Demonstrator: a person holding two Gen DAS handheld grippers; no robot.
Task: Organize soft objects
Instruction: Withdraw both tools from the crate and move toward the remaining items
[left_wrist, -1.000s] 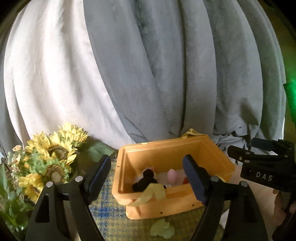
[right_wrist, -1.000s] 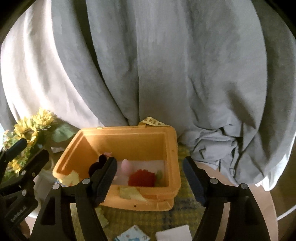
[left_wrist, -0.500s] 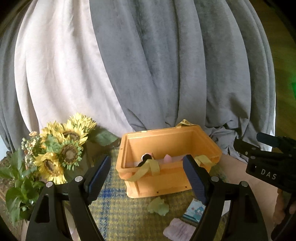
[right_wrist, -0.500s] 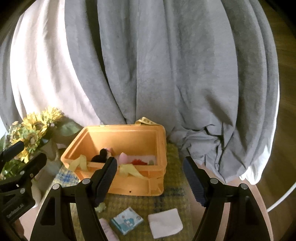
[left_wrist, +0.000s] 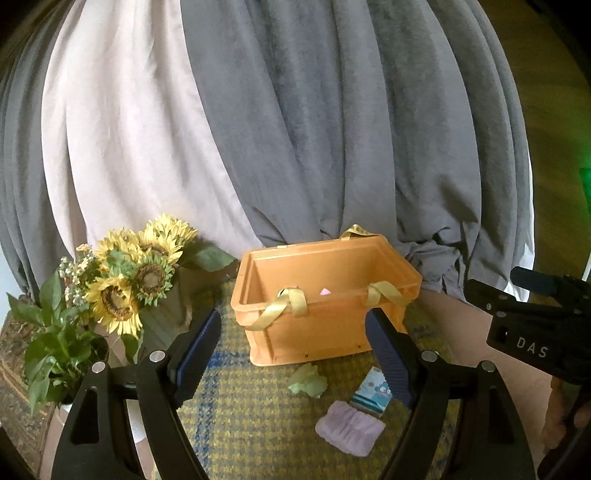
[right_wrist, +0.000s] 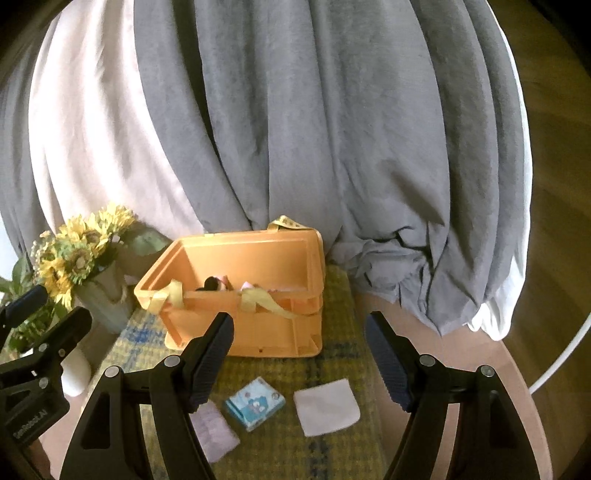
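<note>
**Partly sorted: some soft things in the crate, four loose on the mat**

Orange crate (right_wrist: 258, 328) sits on the checked mat (right_wrist: 332, 306), at its far end, close against the grey curtain (right_wrist: 332, 129). Yellow ribbon straps (right_wrist: 258, 299) drape over its near rim. Inside, only tops show above the wall: a black-and-pink soft item (right_wrist: 214, 283) toward the left, a pink piece (right_wrist: 246, 285) beside it. The rest of the interior is hidden by the near wall from both views; how full it is cannot be told.

Loose on the mat in front of the crate:
- pale green soft lump (left_wrist: 307, 381), nearest the crate front
- blue printed tissue pack (right_wrist: 255, 402)
- lilac folded cloth (right_wrist: 214, 430), left of the pack, partly behind a finger
- white folded cloth (right_wrist: 327, 406), right of the pack

Judgement: roughly midway. Some items look stowed; these four appear to be what is left, if they belong in the crate.

Left gripper (left_wrist: 295, 354): fingers wide apart, nothing between them, hanging above the mat short of the crate. Right gripper (right_wrist: 299, 358): likewise spread wide and empty, over the pack and white cloth but not touching either.

Outward: sunflower bouquet (left_wrist: 129, 280) in a vase left of the crate, on the round wooden tabletop (right_wrist: 461, 350).
</note>
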